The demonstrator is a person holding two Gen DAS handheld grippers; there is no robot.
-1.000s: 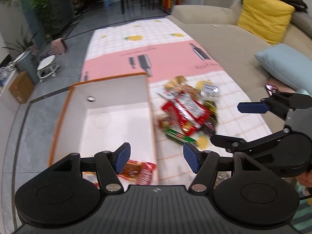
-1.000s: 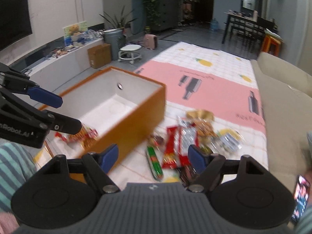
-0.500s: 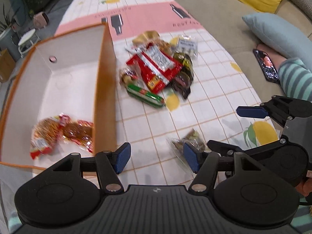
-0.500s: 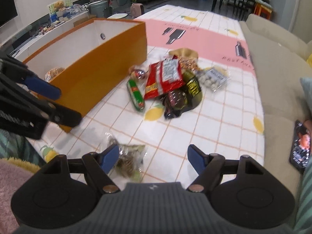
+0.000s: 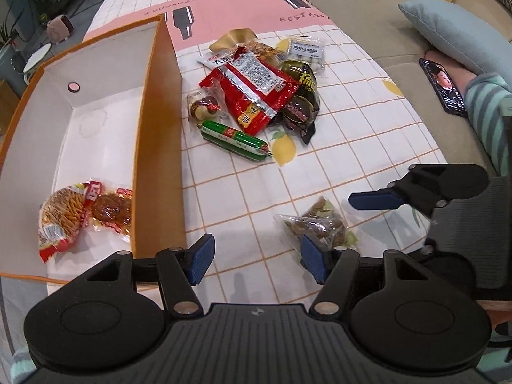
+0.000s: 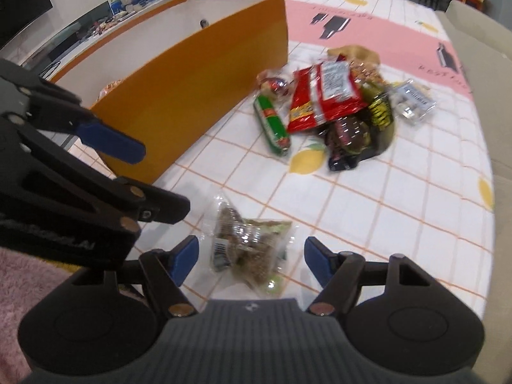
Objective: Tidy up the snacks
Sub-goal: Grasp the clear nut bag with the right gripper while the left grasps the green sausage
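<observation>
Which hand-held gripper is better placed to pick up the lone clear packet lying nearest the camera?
Right. The right hand-held gripper is open with the clear packet lying between its fingers. The left hand-held gripper, also open, points at bare cloth beside the orange box, with the packet off to its right.

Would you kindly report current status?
Both tongs open, empty. Right tongs straddle clear nut packet; left tongs beside it. Orange box holds two snacks. Path unobstructed.
</observation>
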